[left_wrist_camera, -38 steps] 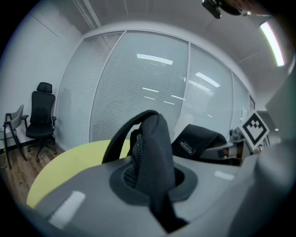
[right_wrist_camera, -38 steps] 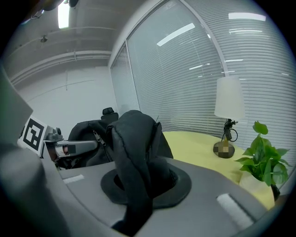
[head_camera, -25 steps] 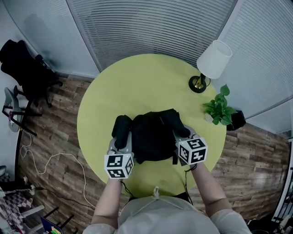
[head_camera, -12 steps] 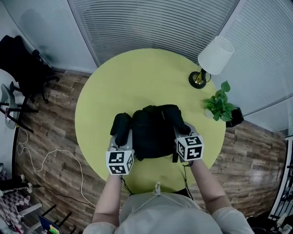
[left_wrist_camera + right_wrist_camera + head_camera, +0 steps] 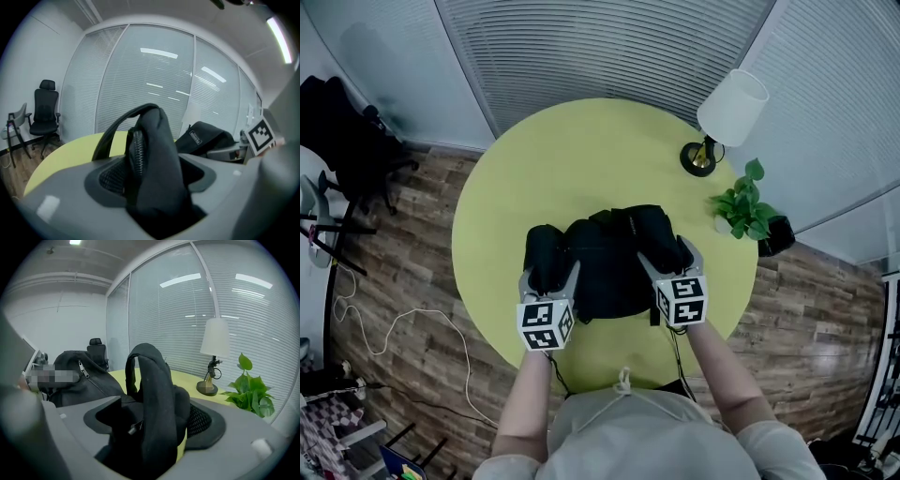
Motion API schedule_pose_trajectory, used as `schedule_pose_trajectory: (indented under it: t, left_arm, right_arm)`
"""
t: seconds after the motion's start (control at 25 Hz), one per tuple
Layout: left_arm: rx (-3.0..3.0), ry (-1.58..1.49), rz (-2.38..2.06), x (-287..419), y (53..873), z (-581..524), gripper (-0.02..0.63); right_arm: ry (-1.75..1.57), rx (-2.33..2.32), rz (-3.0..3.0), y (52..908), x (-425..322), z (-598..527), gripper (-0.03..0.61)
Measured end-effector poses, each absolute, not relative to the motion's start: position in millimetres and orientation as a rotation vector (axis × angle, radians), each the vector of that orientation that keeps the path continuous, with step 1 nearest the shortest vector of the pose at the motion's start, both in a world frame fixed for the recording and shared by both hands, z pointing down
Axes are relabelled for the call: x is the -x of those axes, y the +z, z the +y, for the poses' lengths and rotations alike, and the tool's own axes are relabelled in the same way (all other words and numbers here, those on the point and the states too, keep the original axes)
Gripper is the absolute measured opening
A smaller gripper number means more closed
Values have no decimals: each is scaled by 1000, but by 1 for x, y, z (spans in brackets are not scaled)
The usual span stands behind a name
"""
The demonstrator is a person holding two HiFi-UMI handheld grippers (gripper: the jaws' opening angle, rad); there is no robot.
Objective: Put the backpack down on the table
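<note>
A black backpack (image 5: 614,258) lies on the round yellow-green table (image 5: 562,159), near its front edge. My left gripper (image 5: 549,274) is at the bag's left side, its jaws opening; a black padded strap (image 5: 154,154) stands loose between them. On the bag's right side my right gripper (image 5: 670,258) is also opening, and another black strap loop (image 5: 157,399) rises between its spread jaws. In the right gripper view the bag's zipped body (image 5: 79,376) sits to the left.
A table lamp (image 5: 727,117) with a white shade stands at the table's far right edge. On the floor beside it sits a green potted plant (image 5: 742,208). A black office chair (image 5: 342,131) and a white cable (image 5: 394,328) are on the wooden floor to the left.
Both grippers' jaws have spread apart from shut on the straps. The hands have sunk a little and the backpack has settled onto the table.
</note>
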State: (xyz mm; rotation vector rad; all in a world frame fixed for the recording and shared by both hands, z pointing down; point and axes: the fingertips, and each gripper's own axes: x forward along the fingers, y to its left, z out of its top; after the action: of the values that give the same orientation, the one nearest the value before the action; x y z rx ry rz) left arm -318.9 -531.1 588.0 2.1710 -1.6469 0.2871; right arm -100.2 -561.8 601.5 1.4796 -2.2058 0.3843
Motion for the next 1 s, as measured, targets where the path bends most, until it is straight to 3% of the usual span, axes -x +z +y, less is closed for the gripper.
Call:
schedule_pose_trajectory:
  t: [0.2, 0.64, 0.8, 1.0]
  left_arm:
    - [-2126, 258, -1673, 322, 590, -517, 392]
    - [-2093, 222, -1842, 326, 568, -482, 437]
    - [-2080, 244, -1924, 325, 555, -460, 421]
    - [-2058, 201, -1963, 317, 530, -432, 277]
  right_arm:
    - [357, -1524, -2223, 594, 94, -552, 462]
    - [279, -1572, -2326, 556, 92, -516, 466]
    - [274, -1586, -2333, 547, 87, -498, 457]
    - [336, -1577, -2344, 539, 86, -473, 328]
